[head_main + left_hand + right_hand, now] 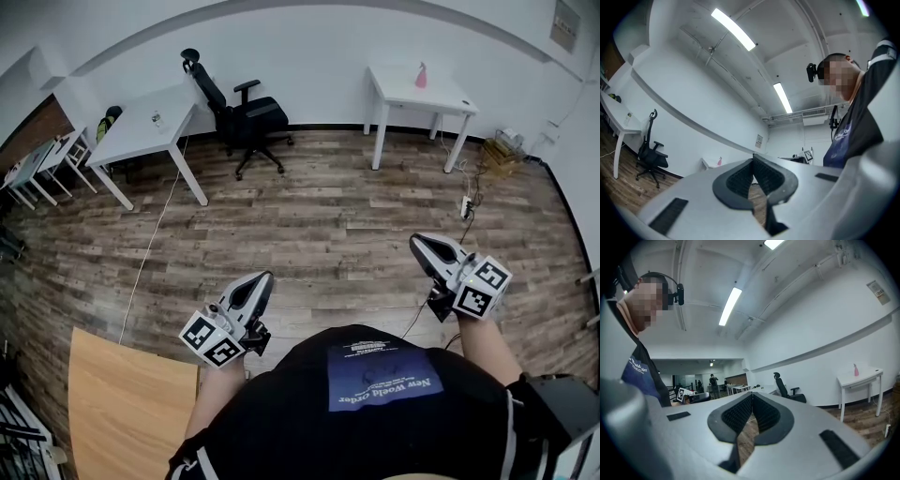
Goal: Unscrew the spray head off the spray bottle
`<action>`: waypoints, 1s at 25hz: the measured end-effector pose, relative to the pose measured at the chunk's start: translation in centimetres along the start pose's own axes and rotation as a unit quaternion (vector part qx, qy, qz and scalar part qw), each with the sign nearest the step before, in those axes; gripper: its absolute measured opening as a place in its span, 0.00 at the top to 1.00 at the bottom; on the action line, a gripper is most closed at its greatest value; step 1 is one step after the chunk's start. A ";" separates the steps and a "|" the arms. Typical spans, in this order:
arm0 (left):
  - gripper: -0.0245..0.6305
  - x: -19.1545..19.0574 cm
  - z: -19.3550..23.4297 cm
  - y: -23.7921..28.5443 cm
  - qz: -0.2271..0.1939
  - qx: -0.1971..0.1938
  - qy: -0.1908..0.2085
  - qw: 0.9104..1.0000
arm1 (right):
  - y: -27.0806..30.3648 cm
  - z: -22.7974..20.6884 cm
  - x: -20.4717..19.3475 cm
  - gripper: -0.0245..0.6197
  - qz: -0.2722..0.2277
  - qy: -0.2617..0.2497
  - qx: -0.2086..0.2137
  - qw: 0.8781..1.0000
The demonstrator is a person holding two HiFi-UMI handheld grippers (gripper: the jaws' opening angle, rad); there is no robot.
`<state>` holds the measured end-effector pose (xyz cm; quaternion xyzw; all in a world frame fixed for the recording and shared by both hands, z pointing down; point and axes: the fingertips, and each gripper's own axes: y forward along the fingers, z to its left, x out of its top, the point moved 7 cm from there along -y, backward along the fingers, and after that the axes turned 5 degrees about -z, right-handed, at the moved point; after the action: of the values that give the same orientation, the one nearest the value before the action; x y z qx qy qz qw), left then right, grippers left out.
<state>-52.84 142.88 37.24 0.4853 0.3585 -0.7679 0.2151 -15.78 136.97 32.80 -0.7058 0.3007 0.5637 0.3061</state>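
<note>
**Both claws shut and empty, spray bottle far across the room**

The person stood on the wooden floor with a claw in each hand, both held out in front of the body and well apart from each other. The left claw had its jaws pressed together, the ribbed pads meeting at the tip with nothing between them, as the left gripper view showed. The right claw was likewise closed tight on nothing, and its own view showed only floor through the small gap behind the pads.

The pink spray bottle stood upright on a white surface against the far wall, to the right, well away from both claws. It appeared as a small pink shape in the left gripper view and in the right gripper view, too small there to make out its top.

A black office chair stood by the same wall, between that surface and another white surface further left. A white power strip lay on the floor near the bottle's surface. A light wooden panel lay at the lower left, beside the person.
</note>
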 end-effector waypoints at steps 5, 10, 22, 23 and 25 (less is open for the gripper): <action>0.96 -2.0 -1.0 6.9 0.005 -0.010 0.005 1.000 | -2.1 -6.0 1.8 0.97 -0.011 0.000 0.002 1.000; 0.96 -4.2 -1.8 12.9 0.014 -0.015 0.007 1.000 | -4.2 -11.3 2.7 0.97 -0.008 -0.005 0.003 1.000; 0.96 -7.0 -0.3 20.1 0.044 -0.033 -0.007 0.998 | -5.0 -17.8 2.6 0.97 -0.001 0.002 -0.006 1.000; 0.96 -7.1 0.2 20.3 0.044 -0.035 -0.010 0.998 | -4.8 -18.0 2.4 0.97 -0.001 0.003 -0.010 1.000; 0.96 -7.3 1.3 20.6 0.044 -0.042 -0.016 0.998 | -4.1 -18.3 2.2 0.97 0.002 0.005 -0.019 1.000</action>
<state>-36.41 128.38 37.14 0.4787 0.3652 -0.7496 0.2748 -1.05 125.29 34.28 -0.7135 0.2931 0.5663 0.2902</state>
